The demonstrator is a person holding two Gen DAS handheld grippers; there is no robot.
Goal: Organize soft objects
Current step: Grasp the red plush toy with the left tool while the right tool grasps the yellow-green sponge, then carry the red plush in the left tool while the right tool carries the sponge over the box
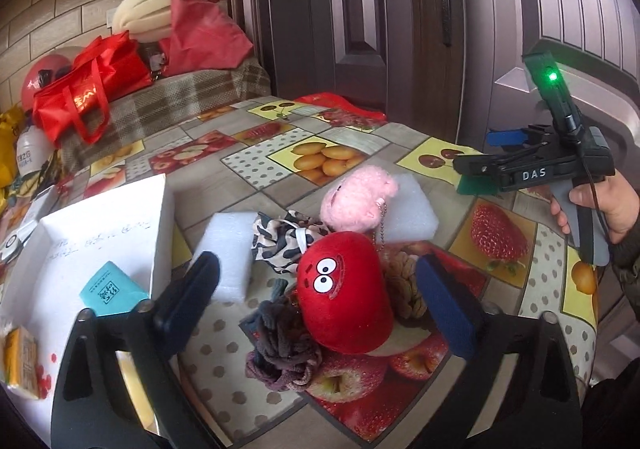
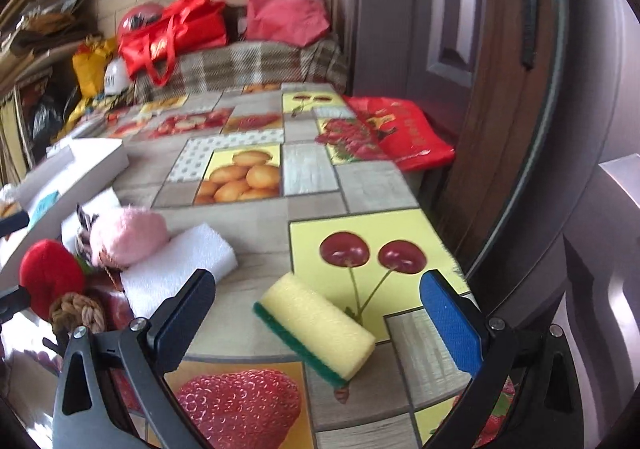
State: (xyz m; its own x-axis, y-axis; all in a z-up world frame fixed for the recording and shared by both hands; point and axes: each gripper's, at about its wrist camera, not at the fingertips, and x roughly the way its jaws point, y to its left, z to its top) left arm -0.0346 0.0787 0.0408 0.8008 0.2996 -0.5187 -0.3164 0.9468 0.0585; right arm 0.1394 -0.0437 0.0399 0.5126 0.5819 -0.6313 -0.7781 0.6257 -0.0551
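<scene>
A red plush toy (image 1: 344, 295) with big cartoon eyes lies on the table (image 1: 256, 165) between the spread fingers of the left gripper (image 1: 320, 289), whose pads stand clear of it, so nothing is grasped. Just behind it sit a pink fluffy toy (image 1: 358, 201), a black-and-white patterned cloth pouch (image 1: 280, 245) and two white foam blocks (image 1: 234, 253); a dark knotted cloth (image 1: 282, 349) touches its lower left side and a tan rope knot (image 1: 404, 285) its right.

The right gripper (image 2: 320, 313) is released too, its fingers wide either side of a yellow sponge (image 2: 316, 329) with a green scouring layer, which lies flat on the table, apart from both pads.

An open white box (image 1: 100, 233) stands left of the pile. The tablecloth shows squares of oranges, cherries, strawberries and apples. Beyond are red bags (image 1: 88, 89) on a checked cover, a tiled wall and dark panelled doors (image 1: 360, 9)
</scene>
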